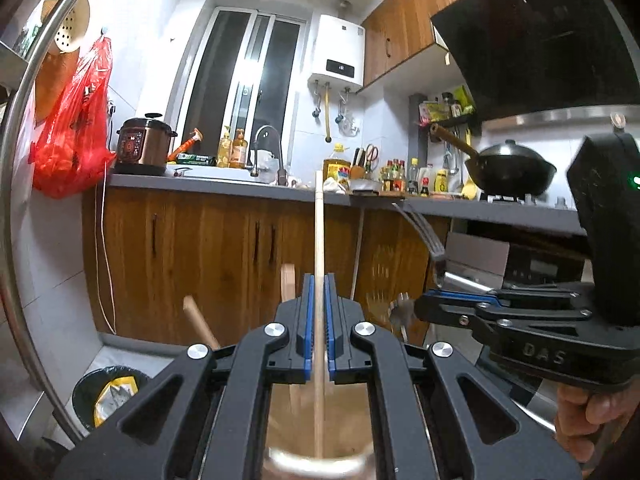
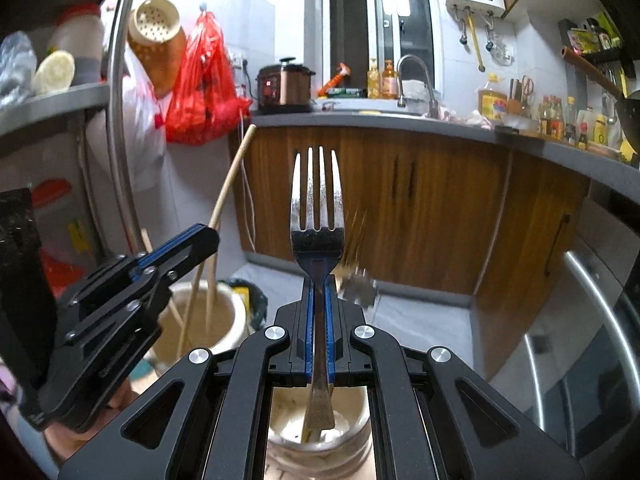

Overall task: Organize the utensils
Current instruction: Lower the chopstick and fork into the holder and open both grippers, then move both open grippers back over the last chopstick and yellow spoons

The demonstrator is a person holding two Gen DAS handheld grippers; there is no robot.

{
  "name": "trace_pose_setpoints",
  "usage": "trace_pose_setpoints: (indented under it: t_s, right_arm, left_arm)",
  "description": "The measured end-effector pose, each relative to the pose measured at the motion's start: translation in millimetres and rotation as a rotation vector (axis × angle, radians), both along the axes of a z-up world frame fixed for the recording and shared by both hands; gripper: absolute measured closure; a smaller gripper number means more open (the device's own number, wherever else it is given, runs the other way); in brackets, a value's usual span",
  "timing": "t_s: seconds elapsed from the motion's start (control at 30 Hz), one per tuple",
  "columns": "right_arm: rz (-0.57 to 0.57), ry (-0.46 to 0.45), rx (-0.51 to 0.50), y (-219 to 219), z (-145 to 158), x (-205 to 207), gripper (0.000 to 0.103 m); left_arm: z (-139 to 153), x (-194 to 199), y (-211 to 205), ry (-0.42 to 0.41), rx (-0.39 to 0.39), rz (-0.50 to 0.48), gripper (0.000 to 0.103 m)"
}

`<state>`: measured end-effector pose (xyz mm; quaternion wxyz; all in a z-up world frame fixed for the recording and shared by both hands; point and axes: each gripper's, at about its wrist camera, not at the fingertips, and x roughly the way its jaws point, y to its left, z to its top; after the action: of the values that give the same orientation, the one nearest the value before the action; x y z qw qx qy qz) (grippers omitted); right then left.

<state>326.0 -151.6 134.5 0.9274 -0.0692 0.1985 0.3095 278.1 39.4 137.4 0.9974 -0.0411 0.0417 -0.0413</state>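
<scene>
My left gripper (image 1: 319, 282) is shut on a thin wooden chopstick (image 1: 318, 220) that stands upright. Its lower end reaches into a beige cup (image 1: 280, 458) under the jaws. In the right wrist view that cup (image 2: 236, 320) holds a few more wooden sticks, and the left gripper (image 2: 208, 234) hangs over it. My right gripper (image 2: 318, 280) is shut on a metal fork (image 2: 317, 200), tines up. The fork's handle dips into a pale jar (image 2: 280, 440) below. From the left wrist view, the right gripper (image 1: 420, 304) and the fork (image 1: 426, 232) sit to the right.
A bin with a black liner (image 1: 108, 392) stands on the floor by wooden cabinets (image 1: 180, 256). The grey counter (image 1: 224, 184) carries a rice cooker (image 1: 144, 146), bottles and a wok (image 1: 512, 168). A red bag (image 1: 76, 132) hangs at left beside a curved metal bar (image 1: 24, 92). A blurred metal object (image 2: 360, 284) lies just beyond the fork.
</scene>
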Motion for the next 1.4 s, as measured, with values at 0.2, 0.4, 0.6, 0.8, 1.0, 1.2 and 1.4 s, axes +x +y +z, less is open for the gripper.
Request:
trace_pose_setpoints:
  t_s: [0.2,0.4,0.6,0.8,1.0,1.2,1.4]
  right_arm:
    - [-0.003,0.052,-0.025,1,-23,-3,0.097]
    - [-0.009,0.098,-0.053,4,-37,-1,0.097]
    - [-0.013,0.115,-0.063,6,-40,0,0.097]
    - [-0.013,0.135,-0.073,9,-39,6,0.097]
    - [-0.018,0.155,-0.078,9,-38,10,0.096]
    - [-0.013,0.148,-0.08,7,-35,3,0.085]
    - [-0.001,0.138,-0.083,1,-31,-7,0.083]
  left_arm:
    - [-16,-13,-4,0.041,0.037,-0.01,0.098]
    - [-19,-22,-1,0.053,0.04,-0.009,0.098]
    - [-20,-26,6,0.072,0.024,0.003,0.098]
    - [-16,-27,4,0.086,0.024,0.004,0.096]
    - [-14,-35,4,0.072,0.024,0.021,0.067]
    - [-8,-50,9,0.049,0.009,0.044,0.038]
    - [-1,-71,18,0.041,-0.005,0.056,0.029]
